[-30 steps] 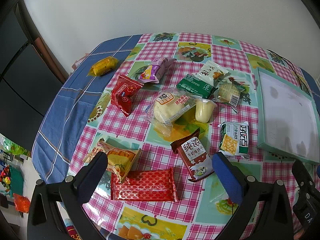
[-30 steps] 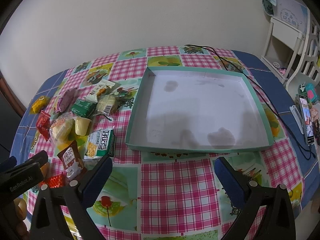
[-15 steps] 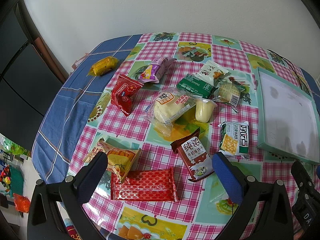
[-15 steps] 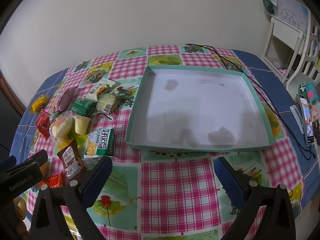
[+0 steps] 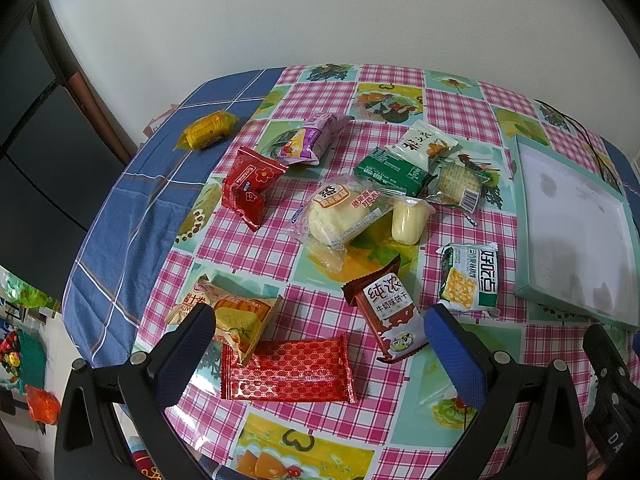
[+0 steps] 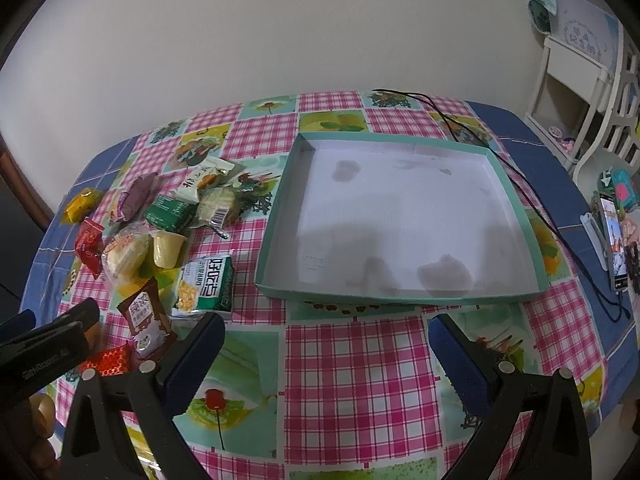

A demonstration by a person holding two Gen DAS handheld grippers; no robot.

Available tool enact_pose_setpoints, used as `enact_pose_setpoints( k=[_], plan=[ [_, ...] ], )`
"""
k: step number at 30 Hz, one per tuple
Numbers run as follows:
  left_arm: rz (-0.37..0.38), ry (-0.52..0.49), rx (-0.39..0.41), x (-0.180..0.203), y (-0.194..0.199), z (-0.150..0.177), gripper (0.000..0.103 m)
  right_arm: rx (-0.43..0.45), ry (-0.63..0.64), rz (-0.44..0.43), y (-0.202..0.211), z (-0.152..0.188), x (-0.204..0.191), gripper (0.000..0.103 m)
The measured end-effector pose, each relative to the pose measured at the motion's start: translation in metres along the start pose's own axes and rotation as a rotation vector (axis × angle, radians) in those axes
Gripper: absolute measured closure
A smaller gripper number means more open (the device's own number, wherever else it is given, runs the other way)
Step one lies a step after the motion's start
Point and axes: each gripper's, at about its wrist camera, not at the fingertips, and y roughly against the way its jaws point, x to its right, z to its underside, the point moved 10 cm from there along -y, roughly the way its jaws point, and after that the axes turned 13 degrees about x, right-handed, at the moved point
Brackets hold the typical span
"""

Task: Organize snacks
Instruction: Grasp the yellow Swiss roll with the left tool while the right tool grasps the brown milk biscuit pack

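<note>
Several wrapped snacks lie on the checked tablecloth. Nearest my open, empty left gripper [image 5: 320,320] are a red patterned packet [image 5: 286,372], a brown milk-biscuit packet [image 5: 386,312] and an orange packet [image 5: 236,316]. A green-white cracker packet [image 5: 470,278] lies by the tray. Further off are a bun in clear wrap [image 5: 340,212], a yellow jelly cup [image 5: 408,222] and a red flower packet [image 5: 248,186]. The teal tray [image 6: 276,216] with a bare white floor stands beyond my open, empty right gripper [image 6: 326,330].
A yellow packet [image 5: 208,130] lies far left on the blue cloth. A black cable [image 6: 516,184] runs along the tray's right side. A phone [image 6: 614,240] and small items lie at the table's right edge. A white shelf [image 6: 580,76] stands beyond.
None; both grippers hold almost still, with only a slight drift of the views.
</note>
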Motion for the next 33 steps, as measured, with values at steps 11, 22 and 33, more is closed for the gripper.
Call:
enact_pose_setpoints(
  k=[11,22,33],
  plan=[
    [-0.025,0.136,-0.027,-0.061,-0.004,-0.002,0.000,-0.057,0.012,-0.171,-0.006,0.004,-0.048,0.000],
    [0.011,0.200,-0.160,-0.093,-0.033,0.048,0.000,-0.203,0.197,-0.267,-0.029,0.036,-0.124,0.000],
    [0.028,0.265,-0.220,-0.099,-0.058,0.061,0.000,-0.238,0.277,-0.311,-0.058,0.054,-0.155,0.006]
  ],
)
